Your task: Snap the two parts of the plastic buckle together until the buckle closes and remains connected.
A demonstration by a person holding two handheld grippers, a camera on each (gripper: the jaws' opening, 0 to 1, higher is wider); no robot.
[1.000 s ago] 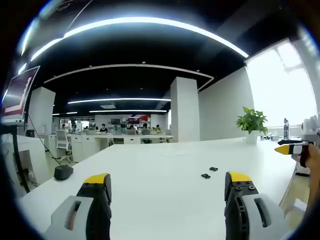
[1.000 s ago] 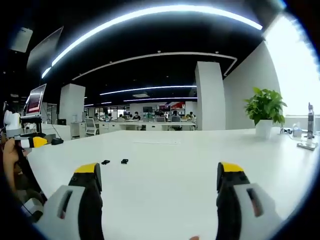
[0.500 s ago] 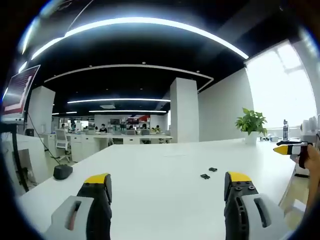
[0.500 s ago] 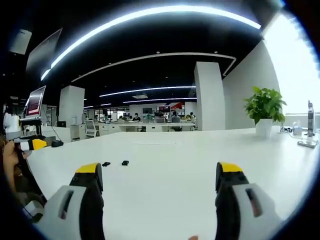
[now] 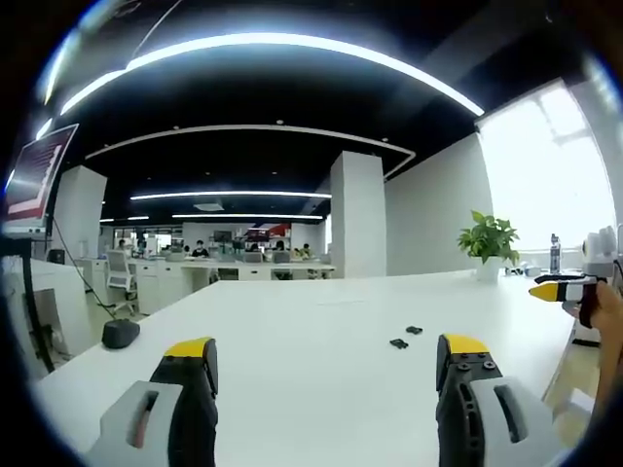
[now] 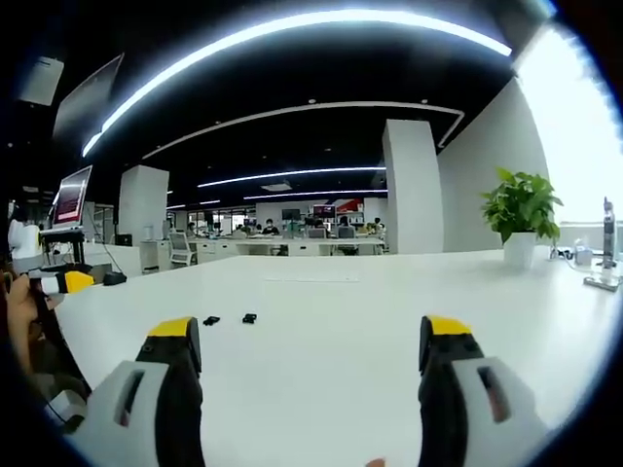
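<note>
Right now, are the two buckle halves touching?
Apart. The left gripper view shows white table between one buckle half and the other buckle half.

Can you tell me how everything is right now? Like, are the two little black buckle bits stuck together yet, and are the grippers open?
Nearer buckle part: lying loose on the white table, not joined.
Farther buckle part: lying beside it, a small gap between them.
Left gripper: open, holding nothing.
Right gripper: open, holding nothing.
Potted plant: upright on the table's far side.
Black mouse: resting at the table's edge.
</note>
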